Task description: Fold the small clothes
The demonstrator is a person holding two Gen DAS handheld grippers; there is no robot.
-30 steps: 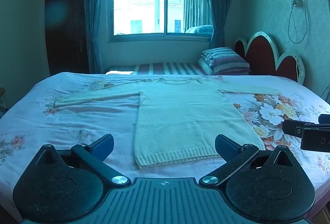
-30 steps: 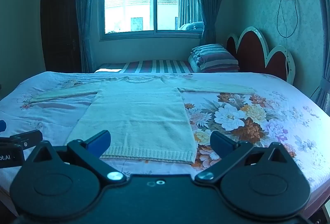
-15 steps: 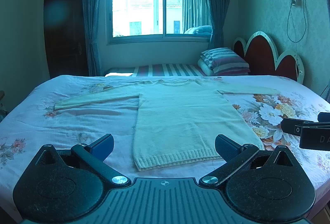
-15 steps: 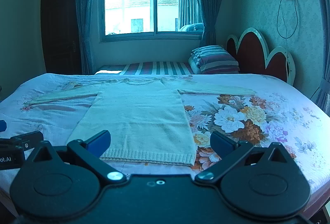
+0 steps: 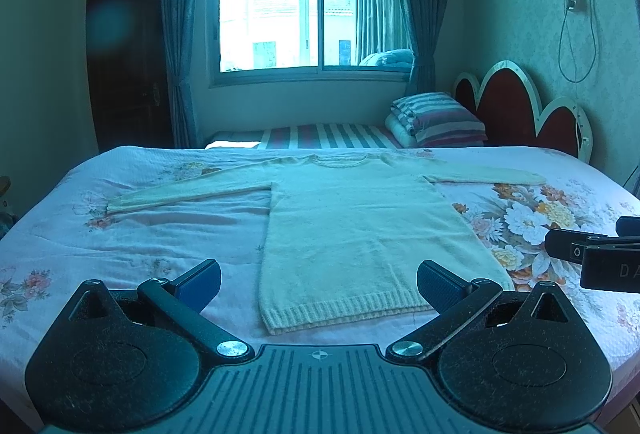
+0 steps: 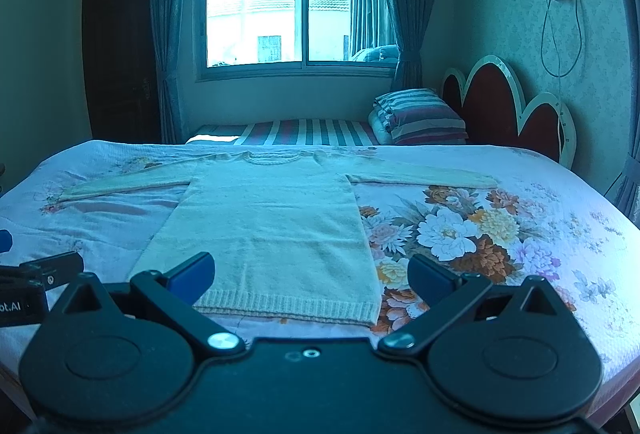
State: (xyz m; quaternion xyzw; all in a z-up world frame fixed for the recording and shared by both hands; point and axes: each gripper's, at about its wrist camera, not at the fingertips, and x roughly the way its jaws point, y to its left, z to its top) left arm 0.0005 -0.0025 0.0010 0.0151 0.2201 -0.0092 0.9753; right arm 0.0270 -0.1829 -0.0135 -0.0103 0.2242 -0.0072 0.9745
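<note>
A pale cream knitted sweater [image 5: 352, 230] [image 6: 272, 230] lies flat on the floral bedspread, neck toward the window, both sleeves spread out sideways, ribbed hem nearest me. My left gripper [image 5: 318, 282] hovers open just short of the hem, nothing between its blue-padded fingers. My right gripper [image 6: 310, 276] is also open, over the hem's right half, holding nothing. The right gripper's body [image 5: 596, 258] shows at the right edge of the left wrist view; the left gripper's body [image 6: 32, 282] shows at the left edge of the right wrist view.
The bed [image 5: 120, 234] [image 6: 520, 218] fills the foreground, with a red scalloped headboard [image 5: 528, 114] on the right. Striped folded bedding [image 5: 436, 120] lies behind it under the window [image 5: 308, 6]. A dark door [image 5: 124, 46] stands at the left; a cable [image 6: 560, 30] hangs on the right wall.
Both grippers have lifted and tilted slightly, so the sweater sits a little lower in each view. The sweater has not moved and both grippers have stayed open.
</note>
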